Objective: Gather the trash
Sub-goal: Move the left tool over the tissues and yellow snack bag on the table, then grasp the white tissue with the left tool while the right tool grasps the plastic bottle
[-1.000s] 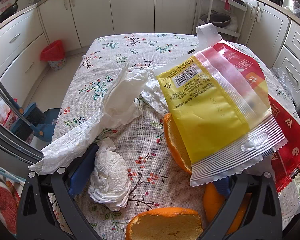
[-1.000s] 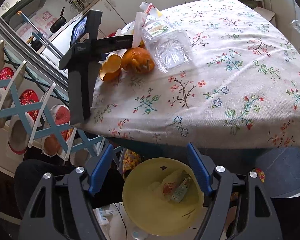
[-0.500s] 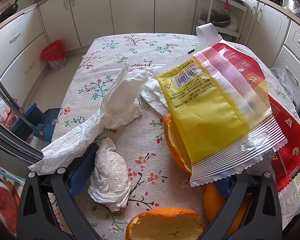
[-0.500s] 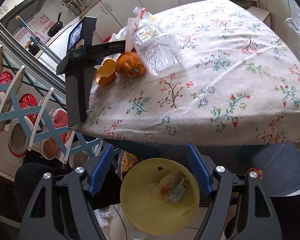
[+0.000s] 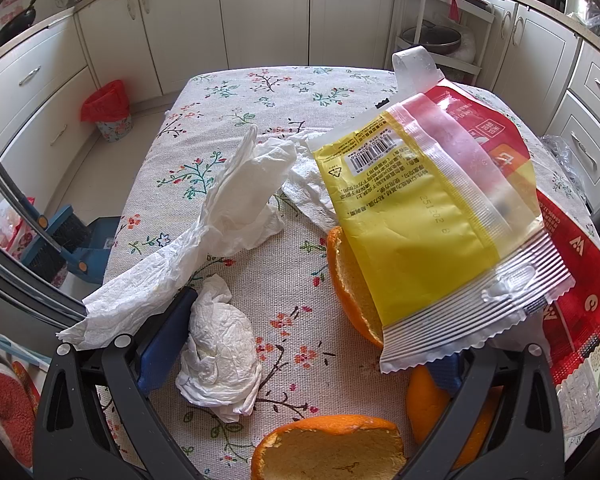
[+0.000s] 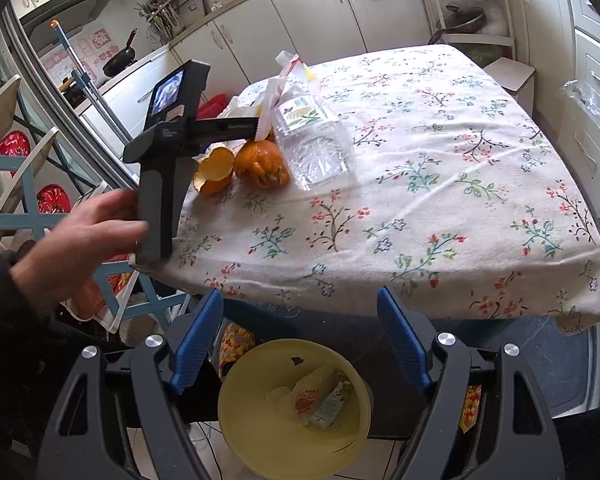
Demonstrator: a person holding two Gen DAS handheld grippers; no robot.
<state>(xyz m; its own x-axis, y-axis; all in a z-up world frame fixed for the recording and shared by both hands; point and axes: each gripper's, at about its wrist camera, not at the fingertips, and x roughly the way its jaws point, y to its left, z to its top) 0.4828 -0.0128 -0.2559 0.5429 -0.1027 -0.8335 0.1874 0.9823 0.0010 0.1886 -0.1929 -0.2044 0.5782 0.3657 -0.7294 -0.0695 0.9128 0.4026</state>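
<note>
Mid-collection at a kitchen table under a floral tablecloth. Left gripper resting low on the cloth, blue fingers spread wide, holding nothing, with a crumpled white tissue ball just inside the left finger and a yellow-and-red plastic snack wrapper draped over the right one. Orange peel halves and a long white paper towel close by. Right gripper poised empty, fingers wide apart, above a round yellow plastic bin below the table edge, wrappers already inside. Probably a drop just finished; next, likely closing on the tissue ball and carrying it across to the bin.
</note>
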